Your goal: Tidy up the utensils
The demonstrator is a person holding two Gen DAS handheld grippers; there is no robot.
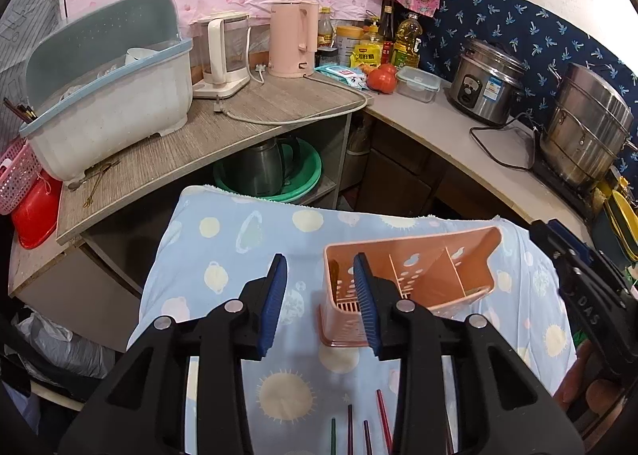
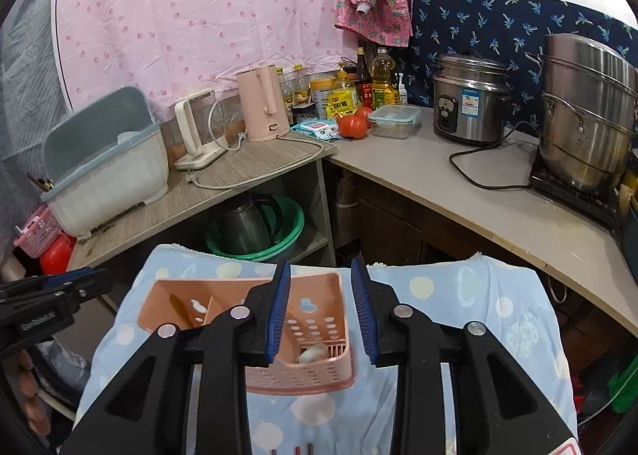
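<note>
A pink plastic utensil holder (image 1: 434,275) with dividers and a perforated bottom lies on a light blue patterned cloth (image 1: 223,255). It also shows in the right wrist view (image 2: 315,319). Several thin chopsticks (image 1: 382,415), red, purple and green, lie on the cloth near me; their tips show in the right wrist view (image 2: 303,449). My left gripper (image 1: 321,267) is open and empty, hovering just left of the holder's near end. My right gripper (image 2: 321,271) is open and empty above the holder's right end.
A grey-blue dish drainer (image 1: 107,96) with a spoon and sticks (image 1: 93,180) beside it stands on the wooden counter. Kettles (image 1: 293,40), bottles, tomatoes (image 1: 382,78), a rice cooker (image 1: 484,82) and a steel pot (image 1: 586,128) line the counters behind.
</note>
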